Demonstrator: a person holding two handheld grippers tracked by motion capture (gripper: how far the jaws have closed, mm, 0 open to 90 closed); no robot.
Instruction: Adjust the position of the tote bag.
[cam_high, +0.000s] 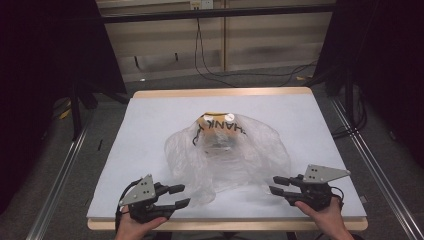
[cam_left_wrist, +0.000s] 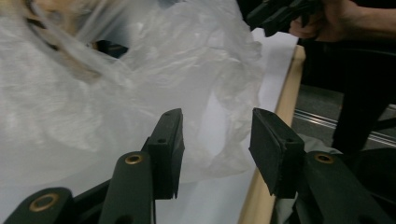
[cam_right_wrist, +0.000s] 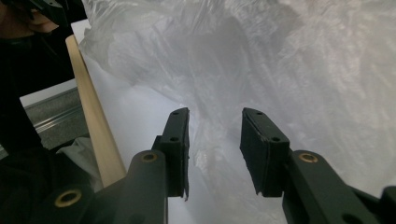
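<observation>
A crumpled clear plastic bag (cam_high: 227, 155) lies in the middle of the white table top (cam_high: 150, 125). Its far part carries a yellow band with black letters, and something dark shows through the film. My left gripper (cam_high: 185, 195) rests near the front left edge, pointing right at the bag's near corner, with its jaws apart and nothing between them. The left gripper view has the gripper (cam_left_wrist: 215, 121) just short of the bag (cam_left_wrist: 140, 70). My right gripper (cam_high: 273, 185) sits at the front right, pointing left, also open. In its own view the gripper (cam_right_wrist: 215, 116) faces the bag's film (cam_right_wrist: 280, 60).
The table's wooden front edge (cam_high: 225, 223) runs close under both hands. Metal rails (cam_high: 60, 175) flank the table on the floor. Black cables (cam_high: 215, 75) trail across the floor behind it, in front of a pale wall panel.
</observation>
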